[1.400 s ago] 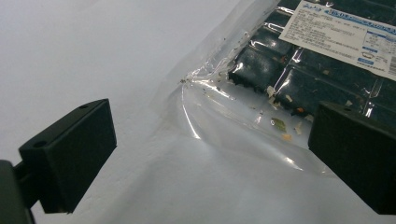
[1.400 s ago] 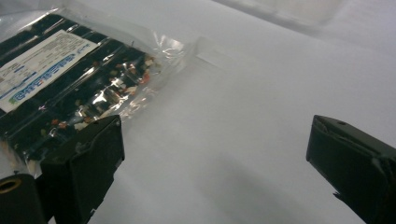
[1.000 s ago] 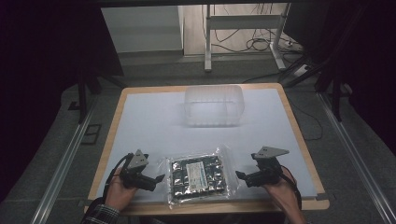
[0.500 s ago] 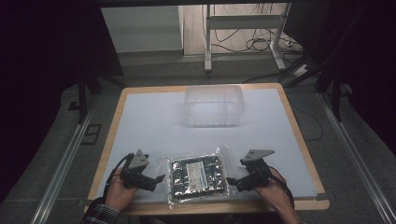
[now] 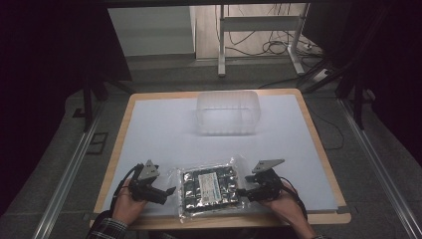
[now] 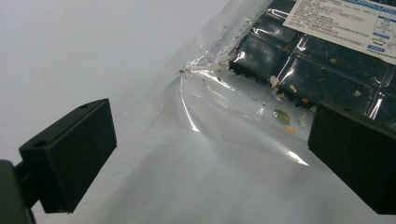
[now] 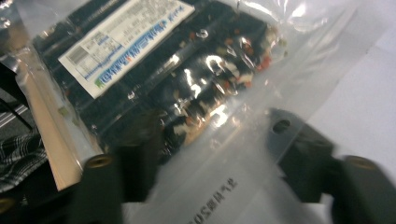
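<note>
One sealed clear plastic packet [image 5: 210, 186] of dark square blocks, carrying a single white printed label [image 5: 209, 183], lies flat at the lower centre of the high view, near the front edge of the bench [image 5: 149, 129], with one hand-held gripper at either side of it. At the lower left of that frame the left gripper [image 5: 169, 191] sits just beside the packet's left edge; in the left gripper view its two black jaws stand wide apart and grip nothing, one at the lower left over bare white surface, the other at the right edge over the packet's transparent margin [image 6: 219, 116], where pale and orange flecks lie loose beside the blocks [image 6: 280, 70]. At the lower right of the high view the right gripper [image 5: 242, 191] meets the packet's right edge; its jaws have just been closing, and in the blurred right gripper view the clear film of the packet [image 7: 224, 154] lies between them, though whether the two jaws already pinch it cannot be told. The label [image 7: 123, 35] shows at the upper left of that view. One empty-looking clear plastic tub [image 5: 228, 112] stands alone at the upper centre of the bench, well apart from the packet and both grippers
</note>
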Motion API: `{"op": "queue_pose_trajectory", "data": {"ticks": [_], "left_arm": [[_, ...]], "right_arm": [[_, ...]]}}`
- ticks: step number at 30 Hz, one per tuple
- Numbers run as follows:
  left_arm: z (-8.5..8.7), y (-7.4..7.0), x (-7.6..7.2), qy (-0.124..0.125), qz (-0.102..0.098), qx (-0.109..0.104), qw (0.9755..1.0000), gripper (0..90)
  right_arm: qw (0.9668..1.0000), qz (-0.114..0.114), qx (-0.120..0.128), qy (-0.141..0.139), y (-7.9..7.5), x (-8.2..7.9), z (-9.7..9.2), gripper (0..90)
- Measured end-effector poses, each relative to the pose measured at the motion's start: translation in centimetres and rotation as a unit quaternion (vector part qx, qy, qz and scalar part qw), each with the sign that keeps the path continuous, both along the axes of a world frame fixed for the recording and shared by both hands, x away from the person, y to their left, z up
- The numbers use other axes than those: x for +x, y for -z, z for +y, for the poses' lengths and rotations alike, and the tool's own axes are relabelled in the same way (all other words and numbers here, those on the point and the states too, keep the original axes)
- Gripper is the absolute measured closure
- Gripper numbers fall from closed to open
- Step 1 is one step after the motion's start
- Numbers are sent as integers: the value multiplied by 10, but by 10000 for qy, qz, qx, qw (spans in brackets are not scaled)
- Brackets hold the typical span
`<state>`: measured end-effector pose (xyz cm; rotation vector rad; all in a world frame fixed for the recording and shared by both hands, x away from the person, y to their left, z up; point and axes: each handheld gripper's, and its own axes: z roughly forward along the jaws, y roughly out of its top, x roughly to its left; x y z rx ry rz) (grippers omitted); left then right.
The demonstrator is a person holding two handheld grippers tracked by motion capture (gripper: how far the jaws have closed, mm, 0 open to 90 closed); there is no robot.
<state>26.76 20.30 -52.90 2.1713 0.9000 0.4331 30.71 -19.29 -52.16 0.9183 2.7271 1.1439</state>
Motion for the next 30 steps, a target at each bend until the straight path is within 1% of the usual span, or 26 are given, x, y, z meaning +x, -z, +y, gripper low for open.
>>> {"op": "queue_pose_trajectory", "data": {"ticks": [1, 3, 4, 5, 7, 8, 9, 10, 14, 15, 16, 17, 19, 22, 23, 25, 26, 27, 28, 30], "left_arm": [[0, 0, 0, 4, -7, 10, 10000, 8], [0, 0, 0, 6, -7, 19, 10000, 8], [0, 0, 0, 6, -7, 19, 10000, 8], [0, 0, 0, -1, 3, 17, 10000, 9], [0, 0, 0, 1, 3, 15, 10000, 8], [0, 0, 0, 1, 3, 15, 10000, 8], [0, 0, 0, 0, 0, -4, 10000, 8], [0, 0, 0, -2, 8, -15, 10000, 8], [0, 0, 0, -3, 9, -16, 10000, 8], [0, 0, 0, -4, 6, -12, 10000, 9], [0, 0, 0, -4, 6, -12, 10000, 9], [0, 0, 0, -5, -4, -16, 10000, 9], [0, -1, -1, -9, -25, -9, 10000, 9], [0, -1, -1, 1, -29, -12, 10000, 9], [0, -1, -1, -28, -47, 18, 10000, 10], [0, -1, -1, -23, -55, 24, 10000, 10], [0, -2, -1, -19, -93, 2, 10000, 10], [0, -2, -1, -19, -93, 2, 10000, 10], [0, -3, -2, -11, -147, -16, 9999, 10], [0, -4, -3, 5, -185, -44, 9998, 10]], "right_arm": [[10000, 32, -29, 6, 1, 0, 0, 432], [10000, 2, -60, 56, 0, 0, 0, 509], [10000, 2, -60, 56, 0, 0, 0, 509], [9999, 116, -28, 111, 0, -1, 0, 577], [9996, 173, -49, 199, 0, -1, 0, 639], [9996, 173, -49, 199, 0, -1, 0, 639], [9991, 264, -34, 322, 0, -1, 0, 700], [9989, 316, -9, 350, 0, 0, -1, 726], [9975, 485, 78, 498, 1, 1, -2, 802], [9972, 530, 79, 529, 1, 1, -2, 820], [9972, 530, 79, 529, 1, 1, -2, 820], [9959, 658, 83, 612, 1, 2, 0, 851], [9955, 702, 76, 631, 0, 2, 0, 863], [9955, 690, 120, 639, 0, 2, 0, 879], [9955, 636, 240, 657, -5, 1, 0, 891], [9957, 600, 283, 648, -8, 1, -1, 892], [9963, 492, 339, 615, -12, 0, 0, 893], [9963, 492, 339, 615, -12, 0, 0, 893], [9969, 401, 317, 597, -16, -2, 2, 893], [9966, 395, 363, 622, -18, -2, 3, 894]]}}
